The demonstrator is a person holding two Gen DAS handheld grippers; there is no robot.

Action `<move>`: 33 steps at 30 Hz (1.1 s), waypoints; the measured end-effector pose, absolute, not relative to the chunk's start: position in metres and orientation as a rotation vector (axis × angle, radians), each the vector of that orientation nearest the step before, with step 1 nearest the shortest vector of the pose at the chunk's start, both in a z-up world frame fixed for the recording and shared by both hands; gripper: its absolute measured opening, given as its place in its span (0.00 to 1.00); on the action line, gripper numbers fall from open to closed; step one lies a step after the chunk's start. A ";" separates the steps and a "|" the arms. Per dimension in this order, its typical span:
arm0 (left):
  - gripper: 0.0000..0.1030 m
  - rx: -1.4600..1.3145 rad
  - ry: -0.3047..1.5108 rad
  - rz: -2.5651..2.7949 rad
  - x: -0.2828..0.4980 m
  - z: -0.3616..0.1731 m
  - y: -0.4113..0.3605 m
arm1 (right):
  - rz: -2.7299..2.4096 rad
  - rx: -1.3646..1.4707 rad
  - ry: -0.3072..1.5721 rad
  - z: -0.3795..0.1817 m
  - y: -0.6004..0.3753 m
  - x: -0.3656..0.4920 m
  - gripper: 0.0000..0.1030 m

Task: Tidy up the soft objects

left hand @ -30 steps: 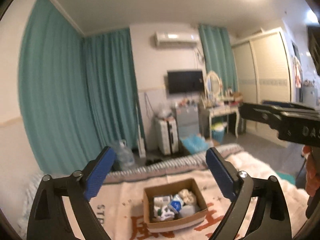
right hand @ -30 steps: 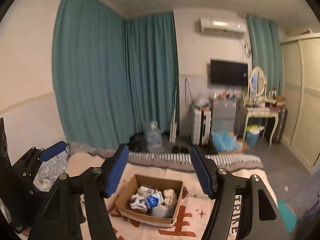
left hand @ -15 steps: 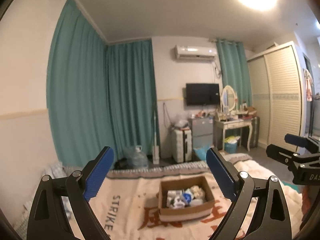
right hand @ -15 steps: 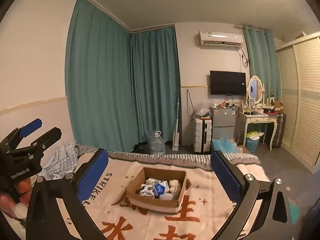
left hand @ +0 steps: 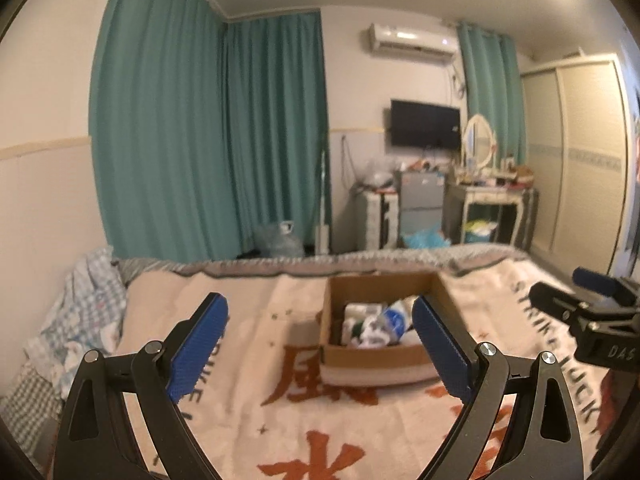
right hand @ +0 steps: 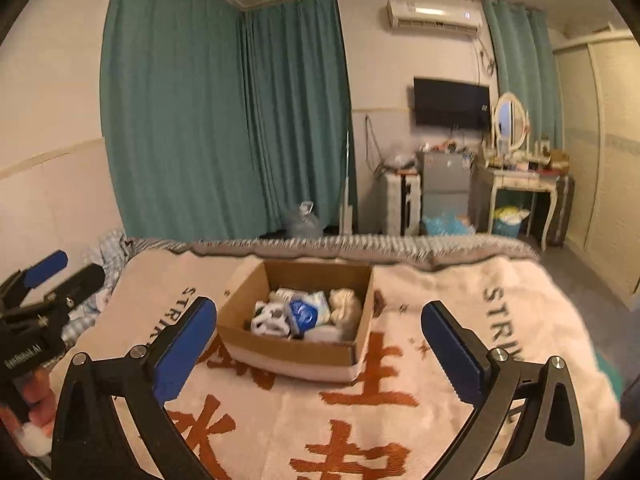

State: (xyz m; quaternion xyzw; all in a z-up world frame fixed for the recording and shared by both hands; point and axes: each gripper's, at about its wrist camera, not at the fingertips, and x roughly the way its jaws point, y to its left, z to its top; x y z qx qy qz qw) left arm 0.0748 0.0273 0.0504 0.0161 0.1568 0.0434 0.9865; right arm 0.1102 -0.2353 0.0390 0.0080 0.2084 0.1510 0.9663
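Dropping toward the cardboard box [right hand: 296, 320] on the blanket [right hand: 460, 320] now, right gripper [right hand: 316, 340] just spread wide (left gripper [left hand: 320, 340] gaping too, both empty), so picking looks next.

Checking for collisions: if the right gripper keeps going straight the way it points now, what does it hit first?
Most likely the open cardboard box on the blanket: the right gripper, jaws wide and empty, frames its near wall. Depth is uncertain.
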 end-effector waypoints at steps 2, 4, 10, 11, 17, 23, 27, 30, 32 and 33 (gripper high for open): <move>0.92 0.040 0.327 0.086 0.077 0.044 0.027 | 0.302 0.020 0.439 0.030 -0.235 0.116 1.00; 0.92 0.043 0.339 0.079 0.079 0.040 0.026 | 0.296 0.030 0.458 0.024 -0.237 0.120 1.00; 0.92 0.053 0.354 0.063 0.083 0.033 0.024 | 0.279 0.049 0.466 0.022 -0.239 0.126 1.00; 0.92 0.052 0.354 0.060 0.082 0.033 0.023 | 0.279 0.048 0.466 0.024 -0.240 0.125 1.00; 0.92 0.046 0.370 0.054 0.083 0.031 0.025 | 0.279 0.048 0.458 0.026 -0.241 0.123 1.00; 0.92 0.044 0.376 0.047 0.083 0.029 0.026 | 0.284 0.038 0.467 0.023 -0.238 0.124 1.00; 0.92 0.046 0.377 0.052 0.084 0.028 0.026 | 0.285 0.032 0.472 0.022 -0.235 0.125 1.00; 0.92 0.043 0.375 0.053 0.083 0.028 0.026 | 0.290 0.030 0.472 0.021 -0.234 0.124 1.00; 0.92 0.044 0.374 0.053 0.083 0.028 0.026 | 0.289 0.027 0.473 0.020 -0.232 0.124 1.00; 0.92 0.044 0.375 0.054 0.083 0.028 0.026 | 0.290 0.027 0.473 0.020 -0.232 0.124 1.00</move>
